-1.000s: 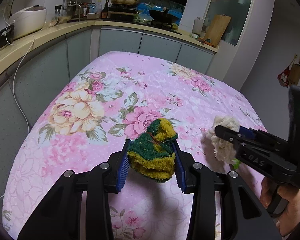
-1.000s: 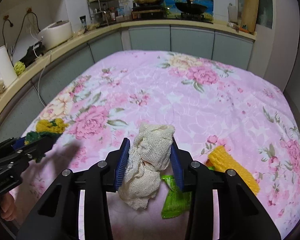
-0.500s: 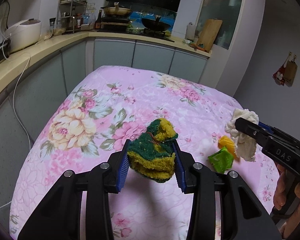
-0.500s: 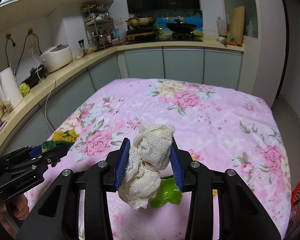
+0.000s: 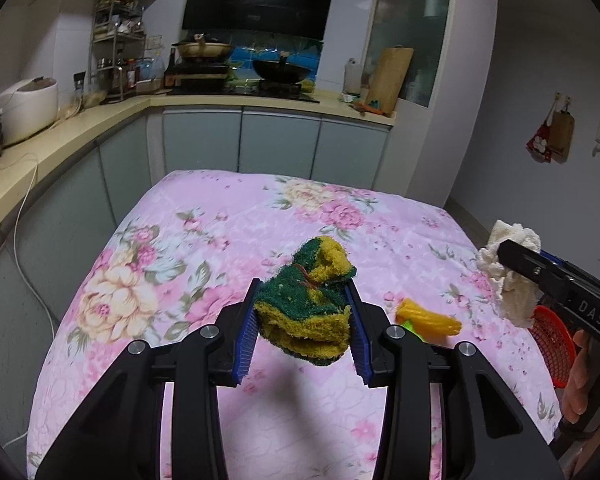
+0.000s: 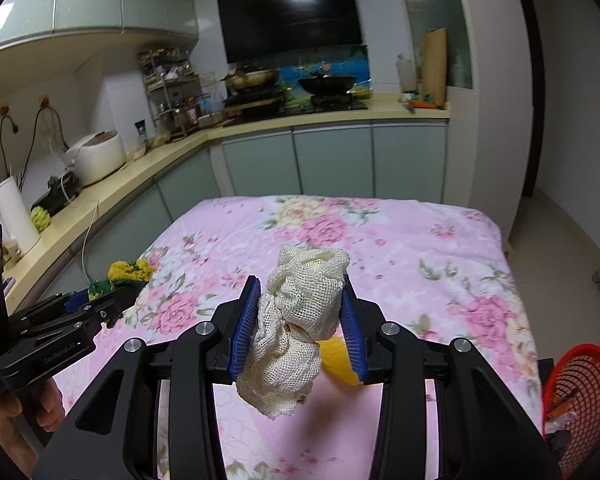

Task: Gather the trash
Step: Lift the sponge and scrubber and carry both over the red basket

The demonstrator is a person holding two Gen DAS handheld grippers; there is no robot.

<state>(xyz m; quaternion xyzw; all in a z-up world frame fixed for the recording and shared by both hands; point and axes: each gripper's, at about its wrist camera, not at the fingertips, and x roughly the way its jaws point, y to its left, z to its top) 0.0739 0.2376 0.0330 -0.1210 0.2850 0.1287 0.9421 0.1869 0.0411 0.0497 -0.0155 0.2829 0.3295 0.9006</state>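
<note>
My left gripper (image 5: 302, 328) is shut on a crumpled green and yellow scouring sponge (image 5: 308, 308) and holds it well above the pink floral table (image 5: 228, 240). My right gripper (image 6: 298, 326) is shut on a bunched cream mesh cloth (image 6: 298, 324), also held high above the table. The cloth also shows in the left wrist view (image 5: 508, 272) at the right, over the table's right edge. A yellow piece of trash (image 5: 428, 318) lies on the table with a green wrapper (image 5: 410, 326) beside it. A red mesh basket (image 6: 578, 392) stands off the table's right side.
A kitchen counter (image 5: 60, 140) runs along the left and back, with a rice cooker (image 5: 24, 110), a kettle (image 6: 14, 216) and a stove with pans (image 5: 240, 68). Grey cabinets (image 5: 276, 144) stand behind the table. The floor is to the right.
Both grippers have risen and pulled back from the table with their loads. The red basket has come into view at the right.
</note>
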